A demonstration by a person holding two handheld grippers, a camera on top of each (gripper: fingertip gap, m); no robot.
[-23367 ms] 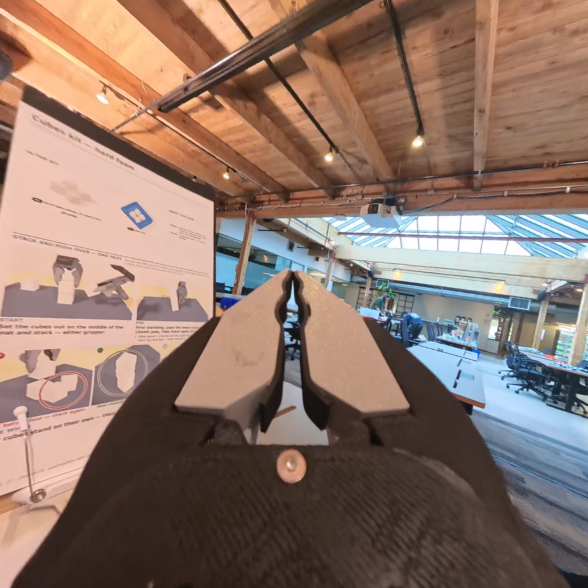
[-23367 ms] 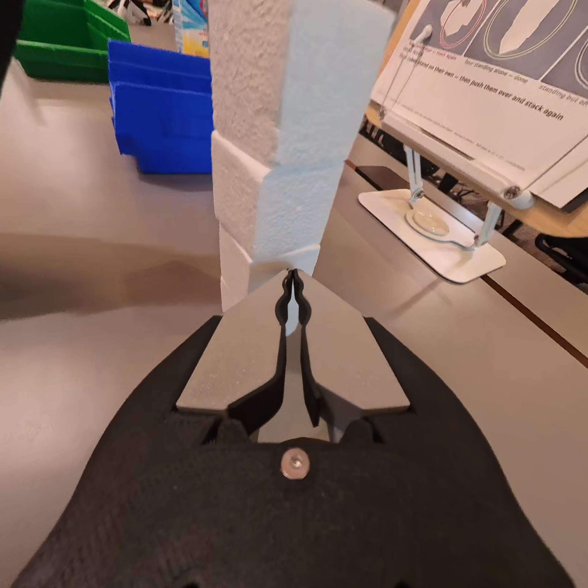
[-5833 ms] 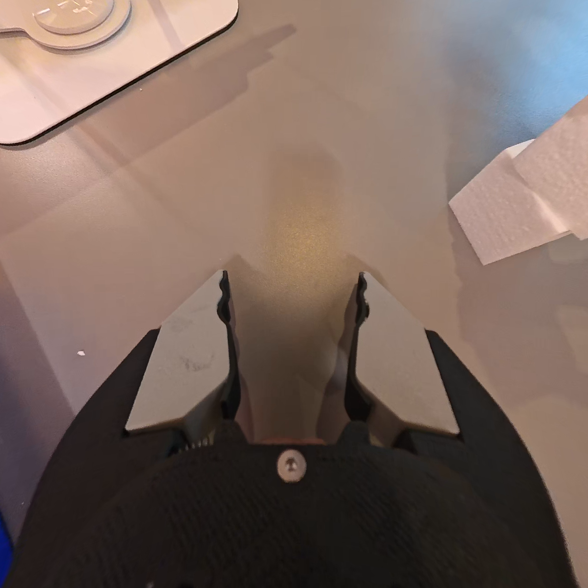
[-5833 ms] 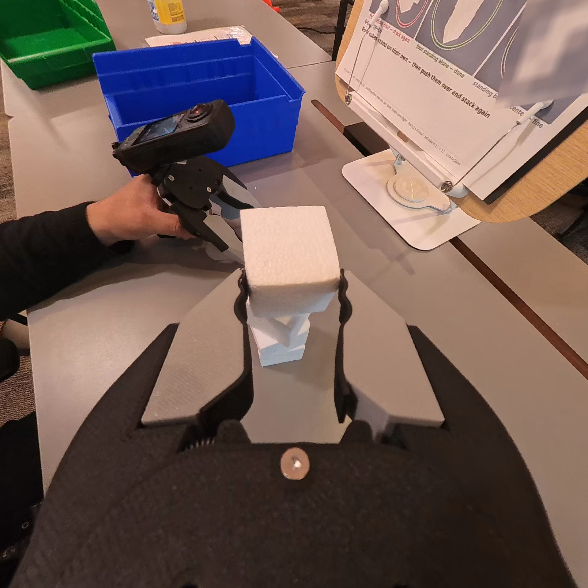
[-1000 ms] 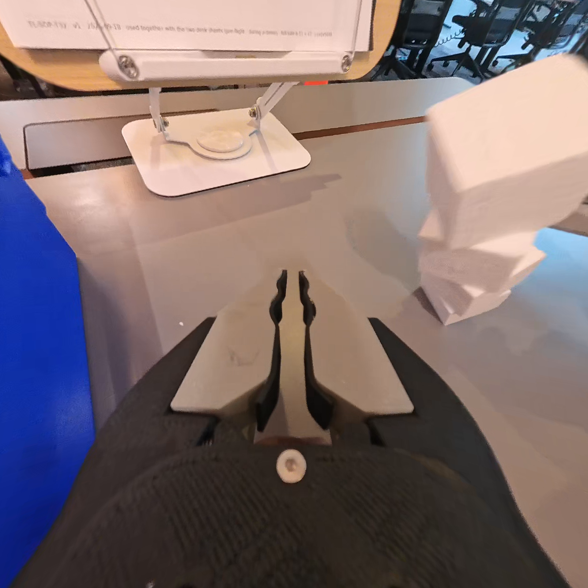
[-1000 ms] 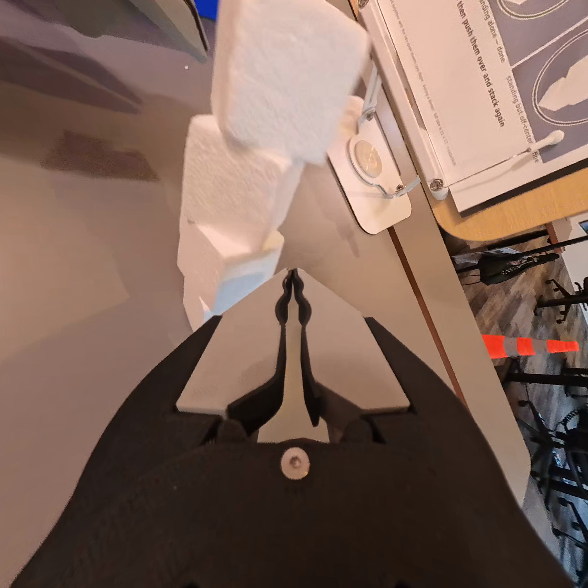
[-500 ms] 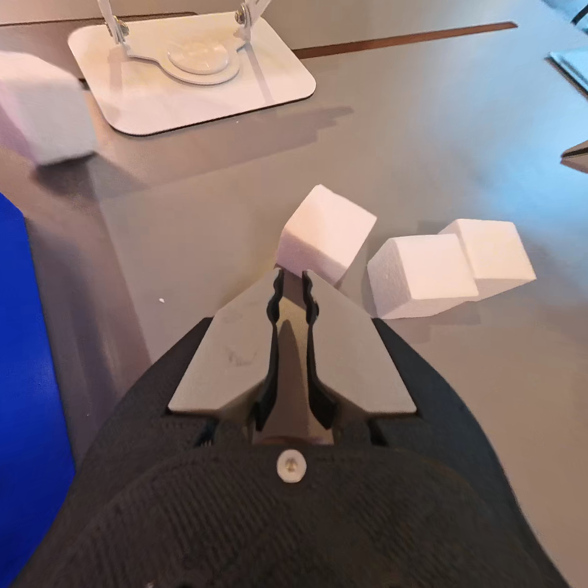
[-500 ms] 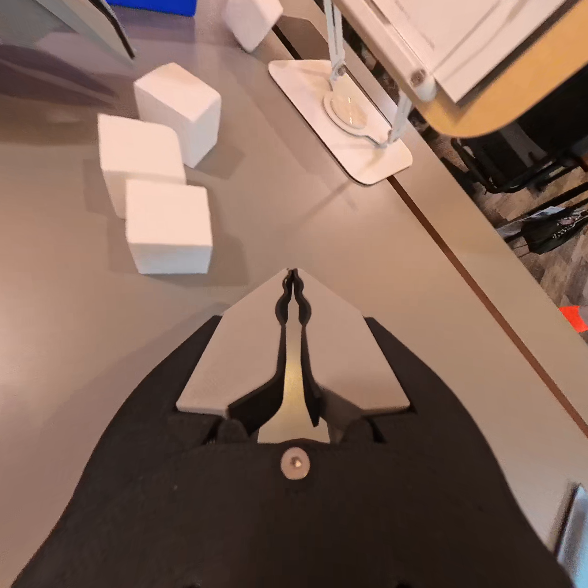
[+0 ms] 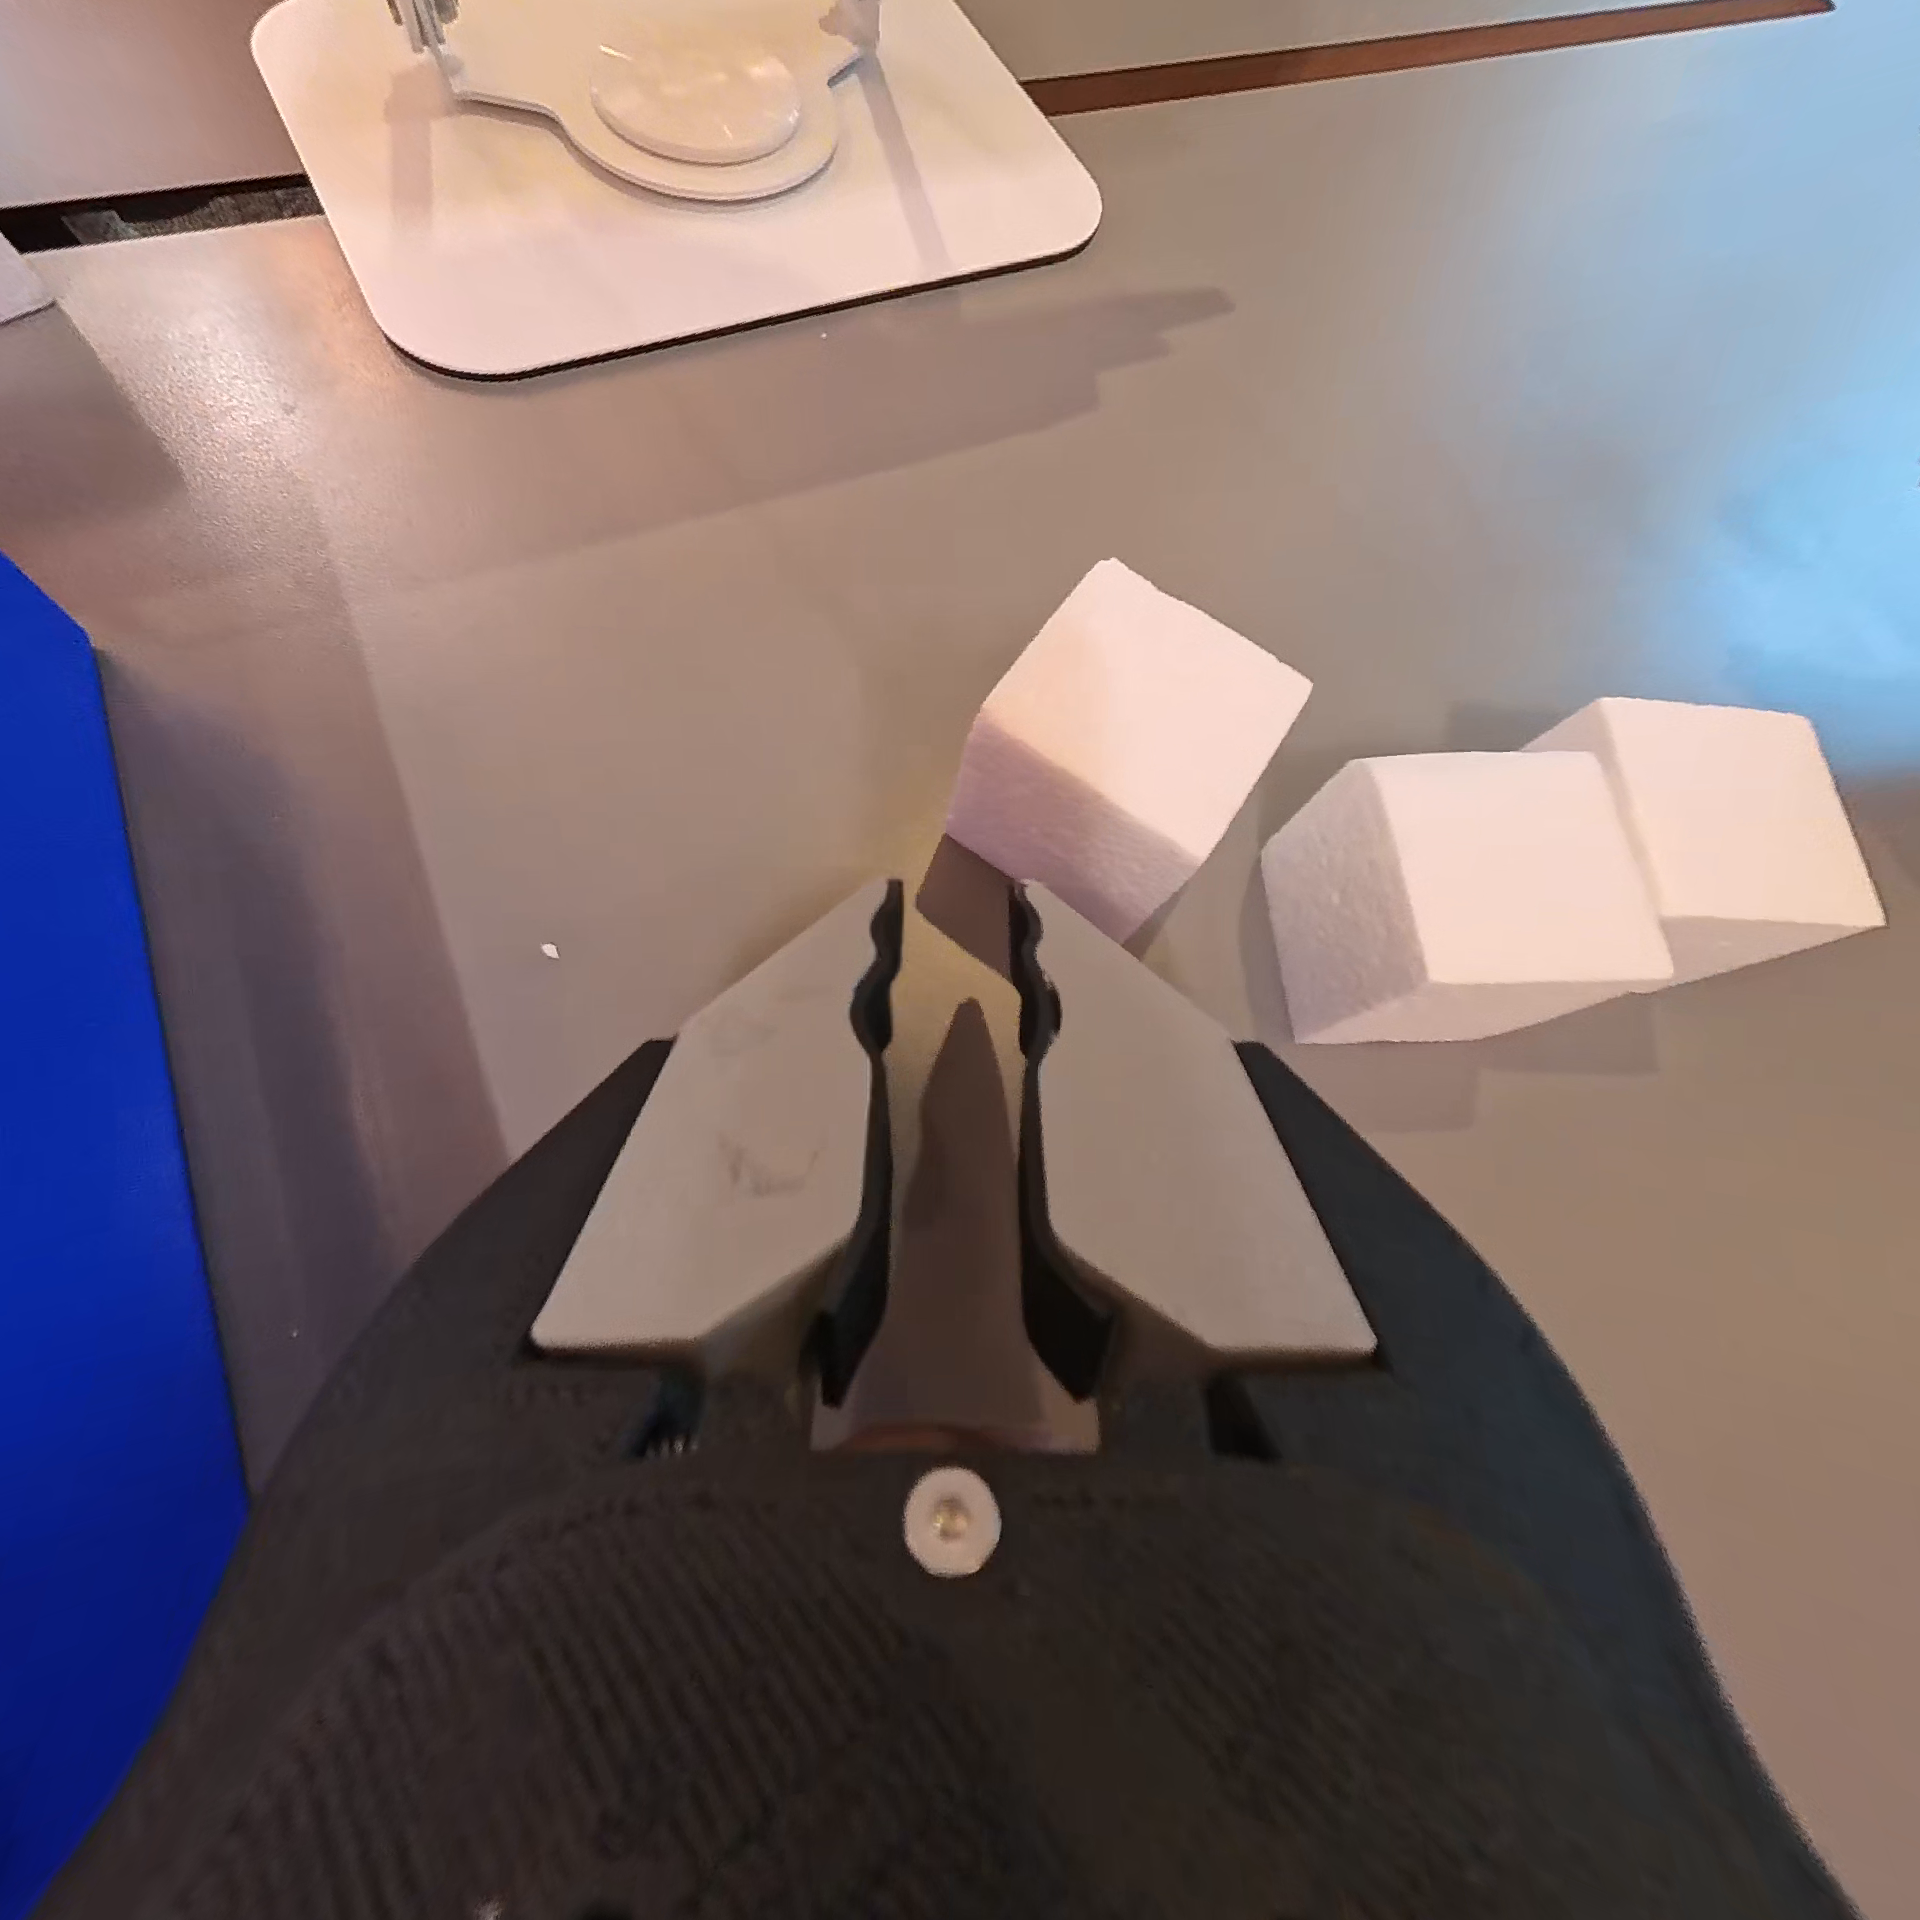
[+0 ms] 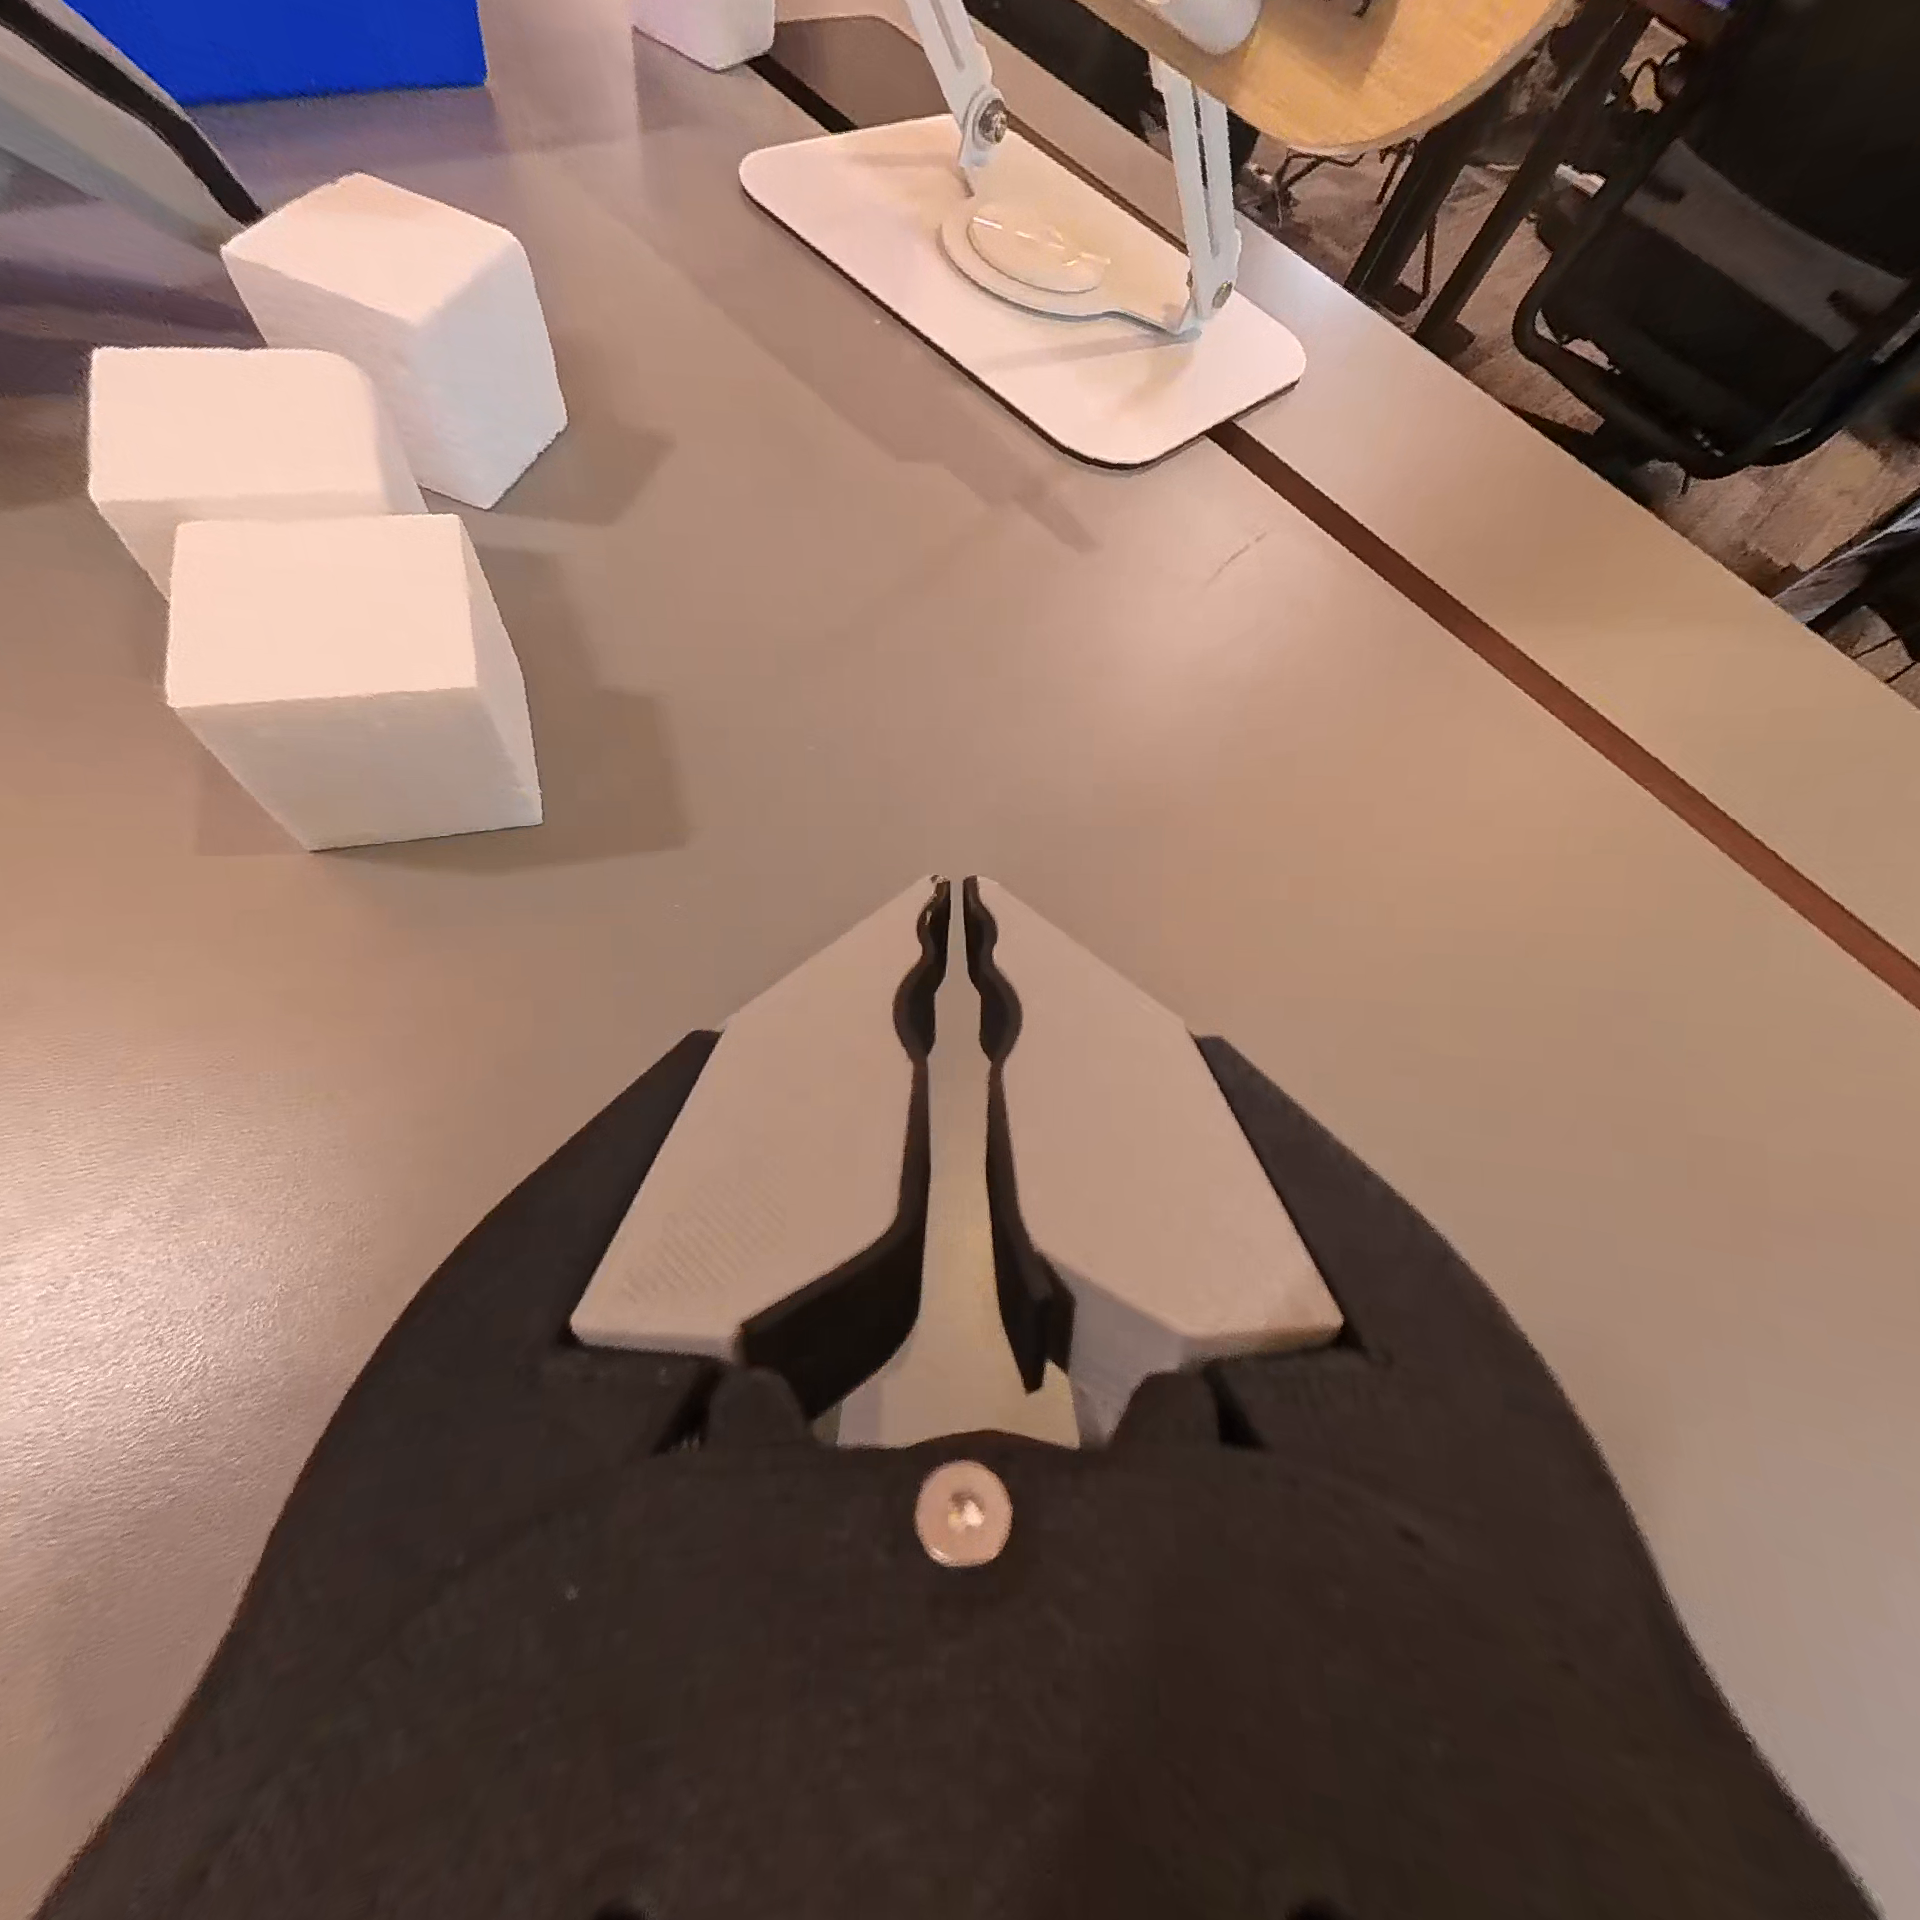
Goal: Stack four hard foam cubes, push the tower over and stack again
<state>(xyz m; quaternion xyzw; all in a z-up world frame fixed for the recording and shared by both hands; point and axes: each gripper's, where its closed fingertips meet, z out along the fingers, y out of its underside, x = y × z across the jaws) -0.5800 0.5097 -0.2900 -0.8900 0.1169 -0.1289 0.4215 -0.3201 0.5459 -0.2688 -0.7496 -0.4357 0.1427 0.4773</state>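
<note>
Three white foam cubes lie apart from any stack on the grey table. In the left wrist view, one cube (image 9: 1127, 748) lies tilted just past my left gripper (image 9: 958, 899), with two more (image 9: 1455, 894) (image 9: 1745, 831) touching each other to its right. My left gripper is empty, its jaws a narrow gap apart. In the right wrist view the same three cubes (image 10: 343, 665) (image 10: 229, 436) (image 10: 405, 312) lie at the left. A fourth cube (image 10: 707, 26) lies far off by the blue bin. My right gripper (image 10: 954, 883) is shut and empty, to the right of the cubes.
A white stand base (image 9: 707, 177) (image 10: 1029, 281) holding a board stands at the back. A blue bin (image 9: 62, 1039) (image 10: 281, 42) is at the left. A brown seam (image 10: 1558, 675) runs along the table to the right, with chairs beyond the edge. Some 25 cm of space lies between my two pairs of fingers.
The tower has toppled. One second ago its top cube was falling; now the cubes lie scattered and still. My right gripper has pulled back. My left jaws have parted slightly.
</note>
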